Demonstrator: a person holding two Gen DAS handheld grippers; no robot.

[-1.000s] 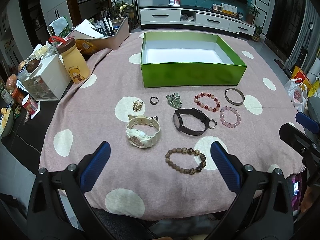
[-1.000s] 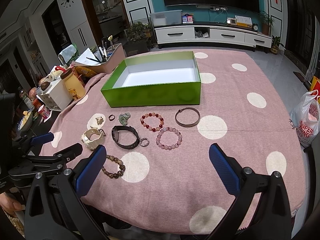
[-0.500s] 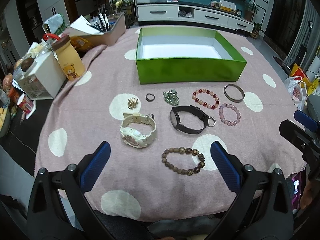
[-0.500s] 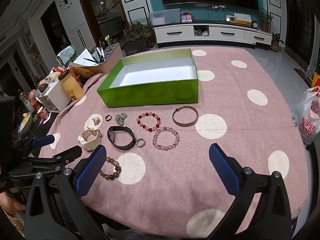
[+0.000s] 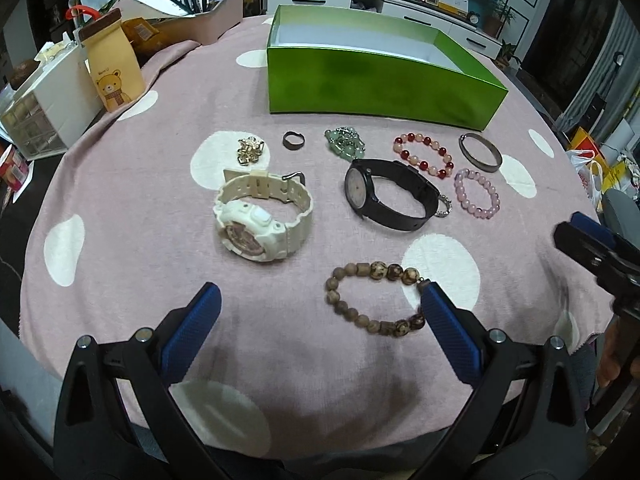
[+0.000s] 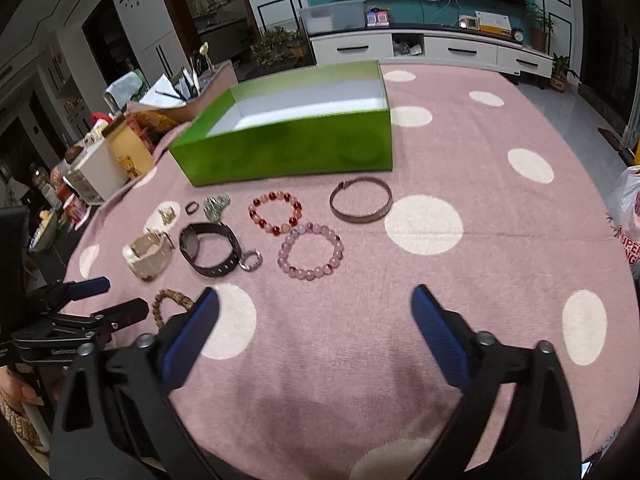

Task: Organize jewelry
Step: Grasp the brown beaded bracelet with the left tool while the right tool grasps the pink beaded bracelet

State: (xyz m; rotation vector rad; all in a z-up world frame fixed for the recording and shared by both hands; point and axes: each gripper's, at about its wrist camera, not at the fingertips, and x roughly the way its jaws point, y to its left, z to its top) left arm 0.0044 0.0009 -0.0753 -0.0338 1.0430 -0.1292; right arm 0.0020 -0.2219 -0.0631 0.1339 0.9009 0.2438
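Observation:
Jewelry lies on the pink dotted cloth [image 5: 140, 280] before an empty green box [image 5: 376, 80]. I see a white watch [image 5: 260, 216], black watch [image 5: 388, 196], gold brooch [image 5: 250, 150], ring [image 5: 294, 140], jade piece [image 5: 346, 144], red bracelet [image 5: 404, 156], metal bangle [image 5: 486, 166] and pink bracelet [image 5: 460, 192]. My left gripper [image 5: 320, 292] is open low over the cloth. A brown bead bracelet [image 5: 376, 268] lies just inside its right finger. My right gripper [image 6: 315, 295] hangs short of the pink bracelet [image 6: 288, 254], jaws closing on nothing.
A yellow bear bottle [image 5: 112, 72], white drawer box [image 5: 44, 108] and pen tray [image 5: 200, 20] crowd the left back of the table. A plastic bag [image 6: 628, 220] hangs off the right. The table's front edge runs just under both grippers.
Both grippers have sunk toward the table and the jewelry now looms larger. The brown bracelet has come between the left fingers. The right fingers stand slightly closer together.

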